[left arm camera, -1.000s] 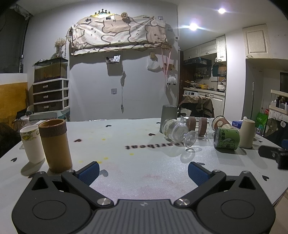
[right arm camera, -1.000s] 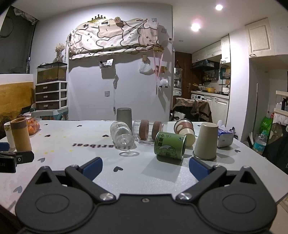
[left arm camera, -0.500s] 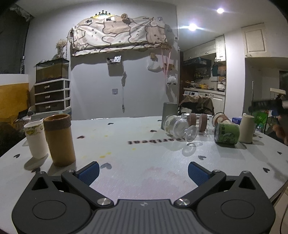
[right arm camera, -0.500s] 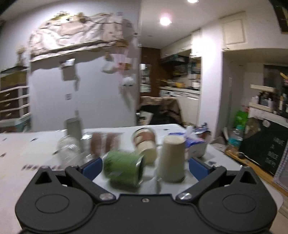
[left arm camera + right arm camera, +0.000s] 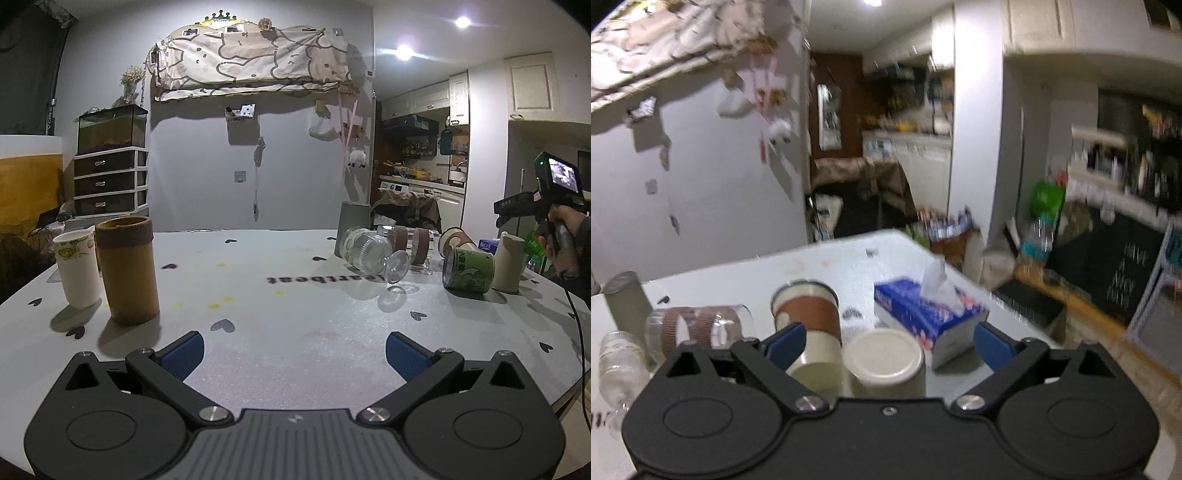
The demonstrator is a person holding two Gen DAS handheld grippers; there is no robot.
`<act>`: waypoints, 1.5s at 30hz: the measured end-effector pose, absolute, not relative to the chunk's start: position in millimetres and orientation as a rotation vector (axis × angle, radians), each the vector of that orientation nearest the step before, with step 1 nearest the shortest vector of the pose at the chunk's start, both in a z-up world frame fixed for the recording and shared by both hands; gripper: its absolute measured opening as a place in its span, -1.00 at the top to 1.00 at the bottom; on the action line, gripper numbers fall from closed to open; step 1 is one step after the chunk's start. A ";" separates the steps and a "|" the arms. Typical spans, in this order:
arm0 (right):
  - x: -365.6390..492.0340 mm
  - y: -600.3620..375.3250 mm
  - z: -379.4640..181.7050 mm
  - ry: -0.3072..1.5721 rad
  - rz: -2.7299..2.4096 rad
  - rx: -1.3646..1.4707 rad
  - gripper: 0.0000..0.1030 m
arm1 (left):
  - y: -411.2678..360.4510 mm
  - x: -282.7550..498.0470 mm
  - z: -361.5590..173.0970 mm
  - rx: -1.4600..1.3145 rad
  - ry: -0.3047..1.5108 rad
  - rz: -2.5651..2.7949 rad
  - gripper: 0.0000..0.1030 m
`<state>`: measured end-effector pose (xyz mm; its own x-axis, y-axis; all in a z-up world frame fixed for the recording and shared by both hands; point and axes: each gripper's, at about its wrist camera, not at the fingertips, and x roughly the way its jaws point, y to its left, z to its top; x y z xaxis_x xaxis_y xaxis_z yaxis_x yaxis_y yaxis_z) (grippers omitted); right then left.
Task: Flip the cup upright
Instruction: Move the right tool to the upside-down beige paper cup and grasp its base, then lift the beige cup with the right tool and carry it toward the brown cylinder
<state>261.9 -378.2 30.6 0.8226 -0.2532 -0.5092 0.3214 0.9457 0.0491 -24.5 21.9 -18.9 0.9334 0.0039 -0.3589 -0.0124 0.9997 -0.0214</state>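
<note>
A cream cup [image 5: 884, 360] stands upside down on the white table [image 5: 820, 258], right below my open right gripper [image 5: 888, 341], between its blue fingers. It also shows in the left wrist view [image 5: 509, 264] at the far right. Beside it a cream cup with a brown sleeve [image 5: 809, 325] lies on its side. A green cup [image 5: 467, 269] lies on its side too. My left gripper [image 5: 294, 354] is open and empty, low over the near table. The right gripper's body [image 5: 543, 199] is raised in a hand at the right.
A blue tissue box [image 5: 923, 314] sits right of the cream cup. A clear glass [image 5: 373, 253] and a clear cup with brown bands [image 5: 410, 243] lie on their sides; a grey cup [image 5: 352, 225] stands inverted. A tan cup [image 5: 127, 269] and white cup [image 5: 75, 267] stand upright at left.
My right gripper has risen and swung right and forward, now looking down over the inverted cream cup. The left gripper has barely moved.
</note>
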 end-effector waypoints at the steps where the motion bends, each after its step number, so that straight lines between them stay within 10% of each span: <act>1: 267.6 -380.2 28.7 0.537 -0.303 0.153 -0.82 | 22.5 -24.6 -19.1 -0.025 0.368 0.008 -1.00; 6: 285.8 -383.0 13.0 0.590 -0.360 0.122 -0.80 | 25.1 -25.8 -18.7 -0.036 0.367 0.001 -1.00; 13: 278.5 -388.3 7.2 0.616 -0.283 0.172 -0.18 | 26.6 -23.5 -17.7 -0.042 0.383 0.005 -1.00; 45: 113.0 -127.9 27.0 0.486 0.529 -0.029 -0.17 | 33.8 -11.8 -27.1 -0.069 0.438 -0.063 -1.00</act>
<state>113.0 -127.9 27.0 0.7530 0.4776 -0.4526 -0.4910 0.8658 0.0966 -11.8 33.8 -27.1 0.9037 -0.0760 -0.4213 0.0461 0.9957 -0.0807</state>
